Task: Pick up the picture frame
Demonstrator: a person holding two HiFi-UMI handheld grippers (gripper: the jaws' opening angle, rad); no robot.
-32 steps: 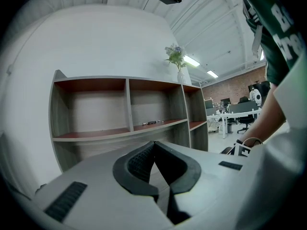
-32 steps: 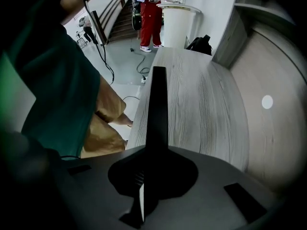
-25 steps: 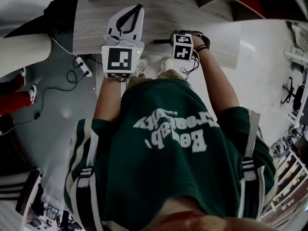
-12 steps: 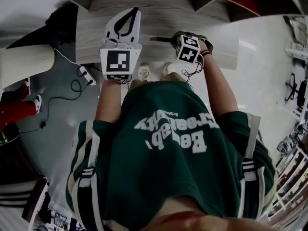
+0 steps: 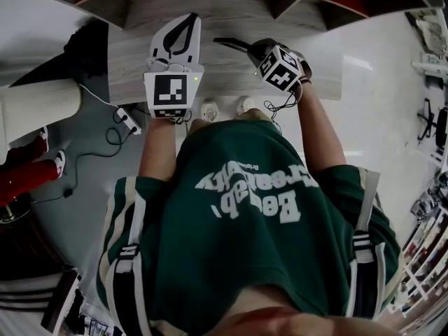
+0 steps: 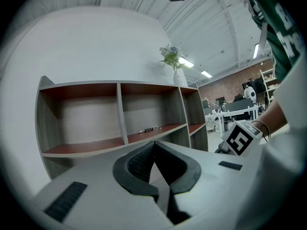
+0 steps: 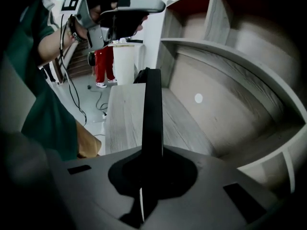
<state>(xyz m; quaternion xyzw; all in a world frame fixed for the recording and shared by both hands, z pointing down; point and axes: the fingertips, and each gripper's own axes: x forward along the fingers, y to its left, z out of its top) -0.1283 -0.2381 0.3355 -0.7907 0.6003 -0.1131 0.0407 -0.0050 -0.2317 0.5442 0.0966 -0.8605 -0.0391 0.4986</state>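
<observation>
The picture frame (image 7: 154, 104) is a thin black slab seen edge-on in the right gripper view, running up from the jaws over the grey wooden table top (image 7: 124, 123). My right gripper (image 7: 152, 152) is shut on its near edge. In the head view the frame (image 5: 233, 44) pokes out to the left of the right gripper's marker cube (image 5: 281, 68), and the jaws themselves are hidden behind hand and cube. My left gripper (image 5: 190, 18) hovers beside it over the table, its tips together with nothing between them; the left gripper view shows the left gripper (image 6: 154, 143) facing the shelves.
A wooden shelf unit (image 6: 120, 123) with red-brown boards stands behind the table; a pen (image 6: 146, 129) lies on one board and a vase of flowers (image 6: 171, 61) tops it. On the floor at left are a white cylinder (image 5: 35, 107), a cable with a power strip (image 5: 126, 114) and someone's red trousers (image 5: 28, 173).
My right gripper has risen and rolled with the frame in it, and the frame's free end has swung up and left. The left gripper has drifted slightly farther over the table.
</observation>
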